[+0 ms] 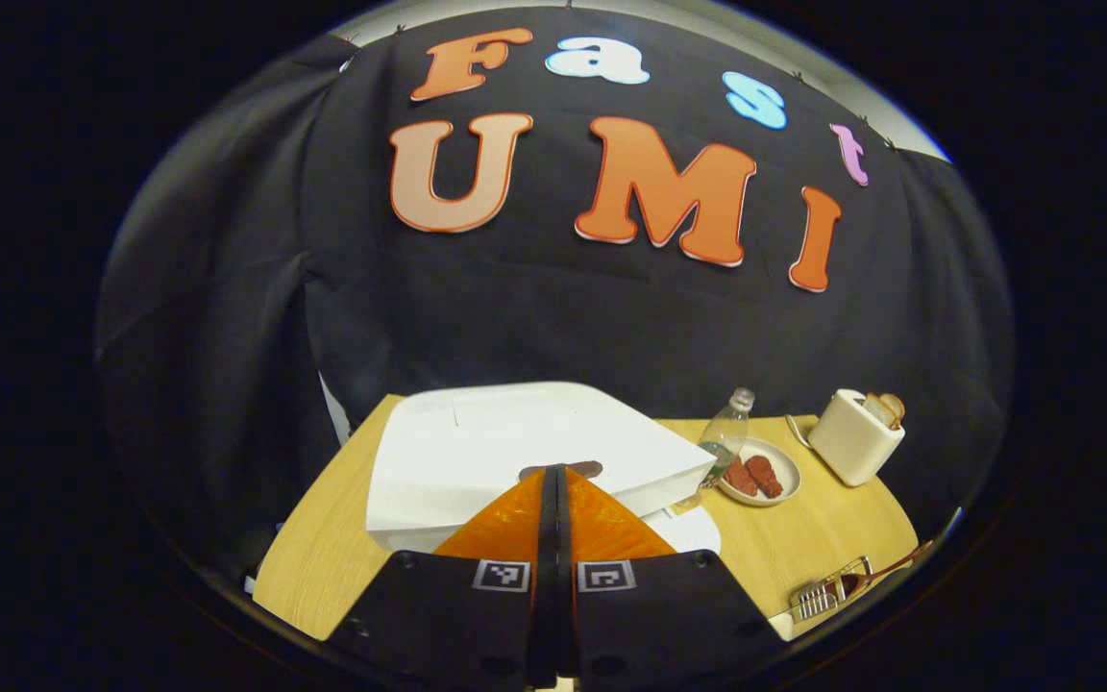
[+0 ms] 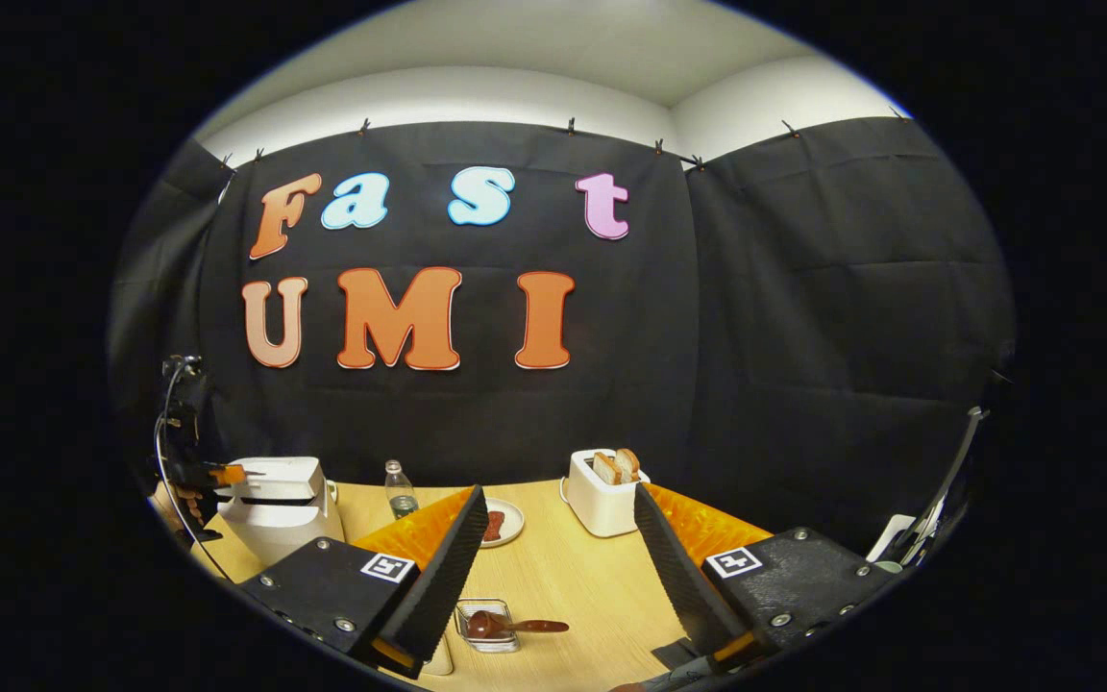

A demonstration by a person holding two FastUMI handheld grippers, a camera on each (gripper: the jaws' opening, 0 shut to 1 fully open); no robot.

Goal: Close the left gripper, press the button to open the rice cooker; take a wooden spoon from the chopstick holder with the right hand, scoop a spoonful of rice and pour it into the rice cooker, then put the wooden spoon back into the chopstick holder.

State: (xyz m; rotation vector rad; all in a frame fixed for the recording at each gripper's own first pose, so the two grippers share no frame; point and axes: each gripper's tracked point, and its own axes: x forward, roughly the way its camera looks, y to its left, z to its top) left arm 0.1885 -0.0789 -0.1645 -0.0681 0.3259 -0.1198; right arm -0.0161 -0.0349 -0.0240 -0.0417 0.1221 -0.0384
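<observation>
The white rice cooker (image 1: 477, 452) stands on the wooden table (image 1: 323, 548) right in front of my left gripper (image 1: 556, 471). That gripper is shut, and its joined tips rest at the brown button (image 1: 584, 469) on the lid. In the right gripper view the rice cooker (image 2: 280, 509) is at the far left, with the left gripper (image 2: 227, 473) at its lid. My right gripper (image 2: 561, 500) hovers open above the table with nothing between its fingers. Below it the wooden spoon (image 2: 515, 626) lies with its bowl in the small holder (image 2: 469, 613). The spoon (image 1: 885, 569) and holder (image 1: 818, 601) also appear at the table's near right.
A white toaster (image 2: 602, 495) with bread slices stands at the back of the table. Left of it are a plate (image 2: 513, 527) with red food and a small clear bottle (image 2: 400, 488). A hand (image 2: 190, 502) holds the left gripper. Black cloth walls close in the back and sides.
</observation>
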